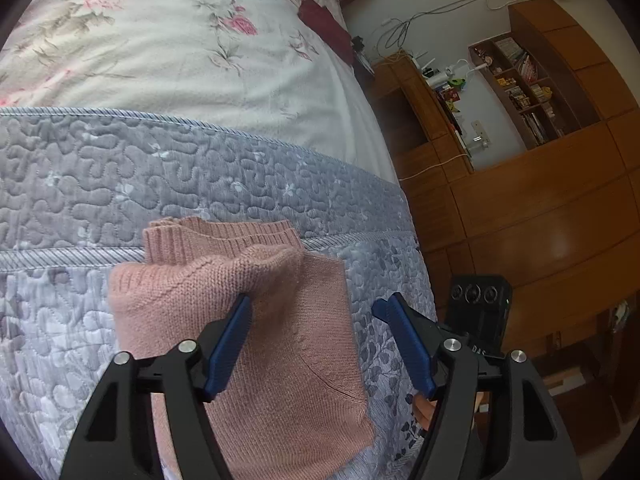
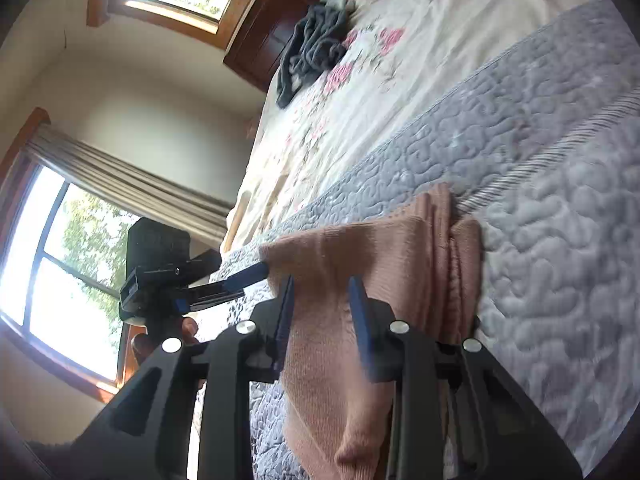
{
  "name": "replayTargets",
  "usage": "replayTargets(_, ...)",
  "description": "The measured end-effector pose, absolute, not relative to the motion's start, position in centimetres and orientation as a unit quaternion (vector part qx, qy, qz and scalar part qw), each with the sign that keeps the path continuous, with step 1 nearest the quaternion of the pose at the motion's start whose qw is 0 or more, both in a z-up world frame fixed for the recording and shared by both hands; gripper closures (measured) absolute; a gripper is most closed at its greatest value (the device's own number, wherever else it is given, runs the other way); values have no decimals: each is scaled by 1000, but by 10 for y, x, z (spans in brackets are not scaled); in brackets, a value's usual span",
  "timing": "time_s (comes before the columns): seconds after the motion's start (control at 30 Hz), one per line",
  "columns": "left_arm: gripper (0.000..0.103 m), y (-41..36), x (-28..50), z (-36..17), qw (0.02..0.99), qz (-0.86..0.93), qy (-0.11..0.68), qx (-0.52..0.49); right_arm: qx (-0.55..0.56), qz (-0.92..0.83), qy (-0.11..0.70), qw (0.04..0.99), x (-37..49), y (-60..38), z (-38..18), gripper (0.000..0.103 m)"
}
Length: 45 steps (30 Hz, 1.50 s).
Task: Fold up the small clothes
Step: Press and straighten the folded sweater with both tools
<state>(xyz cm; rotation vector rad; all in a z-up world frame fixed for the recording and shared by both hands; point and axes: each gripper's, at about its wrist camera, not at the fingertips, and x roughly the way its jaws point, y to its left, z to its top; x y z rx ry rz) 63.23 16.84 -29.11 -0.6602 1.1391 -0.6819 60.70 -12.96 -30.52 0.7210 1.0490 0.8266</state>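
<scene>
Mid-fold, your left gripper (image 1: 312,306) and right gripper (image 2: 322,284) hover, jaws apart, pink knitted sweater (image 1: 240,320) between them; next, close on an edge.

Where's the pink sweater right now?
In both wrist views the pink sweater lies on the grey quilt near the bed's edge, under both open hand-held grippers.

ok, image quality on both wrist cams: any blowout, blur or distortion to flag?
Left wrist view: evenly lit and sharp on the pink sweater; fisheye bends the wooden cabinets, which show mild glare. Right wrist view: window blown out to white, the quilt is soft and smeared, and the right gripper fingers look slightly blurred.
</scene>
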Motion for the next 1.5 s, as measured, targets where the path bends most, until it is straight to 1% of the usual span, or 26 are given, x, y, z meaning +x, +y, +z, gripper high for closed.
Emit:
replayTargets(0.1, 46, 169, 648, -316, 732, -309, 521, -311, 315, 371, 527, 697, 638, -116, -340, 80)
replayTargets(0.13, 48, 173, 651, -327, 731, -301, 521, -322, 309, 353, 543, 696, 644, -117, -357, 102)
replayTargets(0.2, 74, 183, 655, -354, 719, -290, 522, -356, 335, 355, 546, 681, 648, -130, -382, 103)
replayTargets(0.23, 84, 188, 655, -367, 715, -283, 521, -370, 347, 361, 540, 676, 646, -136, -389, 103)
replayTargets(0.27, 100, 192, 655, -379, 715, -273, 522, -378, 351, 366, 534, 676, 644, -140, -392, 103)
replayTargets(0.37, 100, 206, 654, -401, 694, -278, 506, -430, 354, 369, 537, 671, 645, -142, -396, 103)
replayTargets(0.47, 101, 211, 650, -389, 691, -274, 507, -437, 319, 348, 546, 693, 651, -138, -372, 103)
replayTargets(0.57, 80, 215, 633, -352, 703, -312, 476, -425, 297, 367, 530, 704, 649, -130, -341, 97)
replayTargets(0.67, 73, 214, 620, -340, 707, -326, 474, -411, 262, 381, 545, 699, 646, -111, -334, 97)
replayTargets(0.7, 73, 213, 622, -345, 713, -311, 485, -400, 251, 377, 558, 696, 648, -104, -340, 97)
replayTargets(0.73, 72, 214, 625, -354, 717, -286, 500, -392, 236, 361, 569, 700, 649, -102, -348, 102)
replayTargets(0.77, 79, 215, 628, -367, 715, -265, 515, -392, 226, 342, 576, 707, 656, -99, -357, 103)
replayTargets(0.8, 90, 217, 631, -376, 711, -255, 521, -397, 227, 327, 579, 711, 660, -102, -364, 103)
replayTargets(0.83, 95, 218, 632, -378, 712, -247, 523, -398, 236, 315, 577, 716, 663, -106, -365, 103)
replayTargets(0.87, 94, 219, 631, -377, 712, -244, 524, -400, 243, 302, 571, 724, 662, -111, -359, 103)
replayTargets(0.9, 87, 220, 627, -371, 714, -246, 520, -399, 255, 303, 559, 728, 657, -118, -350, 99)
replayTargets(0.93, 82, 222, 621, -361, 718, -255, 509, -401, 261, 307, 551, 731, 649, -125, -342, 89)
replayTargets(0.97, 77, 223, 610, -349, 723, -271, 497, -396, 249, 303, 550, 737, 637, -133, -334, 72)
replayTargets(1.0, 75, 221, 598, -339, 730, -288, 488, -382, 236, 297, 545, 747, 622, -141, -327, 61)
replayTargets(1.03, 74, 218, 584, -332, 736, -300, 484, -365, 233, 289, 540, 755, 610, -149, -324, 38)
replayTargets(1.07, 71, 216, 571, -330, 739, -308, 486, -351, 241, 284, 539, 755, 600, -157, -326, 35)
replayTargets(1.2, 71, 208, 538, -347, 733, -304, 503, -342, 266, 320, 551, 723, 587, -147, -333, 36)
replayTargets(1.23, 71, 207, 537, -353, 730, -297, 504, -354, 253, 323, 560, 720, 590, -137, -336, 46)
replayTargets(1.27, 71, 209, 539, -361, 722, -293, 505, -372, 234, 318, 574, 718, 593, -127, -342, 82)
replayTargets(1.4, 84, 212, 547, -383, 703, -281, 505, -414, 195, 277, 562, 755, 612, -117, -346, 86)
replayTargets(1.5, 78, 209, 549, -370, 701, -288, 509, -409, 217, 277, 572, 741, 621, -121, -355, 87)
